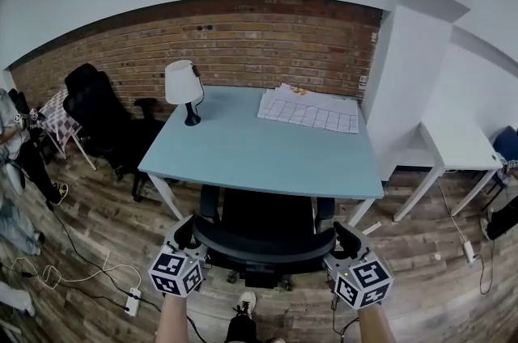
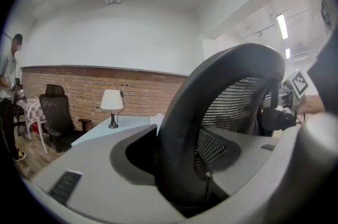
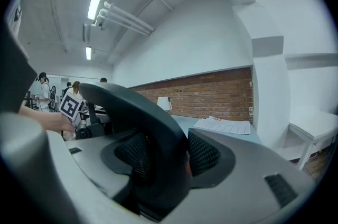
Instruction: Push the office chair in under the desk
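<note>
**Brick-walled office: both grippers clamped on the chair back**

Red brick wall [image 1: 243,42] runs across the far side of the room, well ahead of both grippers, above a wood-plank floor [image 1: 97,228]. Between the wall and my grippers stands the pale blue desk [image 1: 259,147].

The office chair [image 1: 263,240] sits right in front of me, spanning the gap between the two grippers. It is black, with a thick, smooth, curved rim along the top of the backrest and open mesh stretched inside it. Its seat is already beneath the desk's near edge, with an armrest showing on each side; the backrest stands just clear of that edge, on my side of it.

My left gripper [image 1: 188,235] is closed on the left end of that top rim. In its own view the rim fills the space between the jaws, mesh visible behind. My right gripper [image 1: 344,240] is clenched on the right end in the same way, the rim pinched between its jaws.

Ahead of the left gripper, on the desk's far left corner, stands a white-shaded lamp [image 1: 183,86]. Ahead of the right gripper lies a checked sheet [image 1: 307,111]. Off beyond the left gripper is a second black chair [image 1: 101,119]; off beyond the right one, a white table [image 1: 457,141].
</note>
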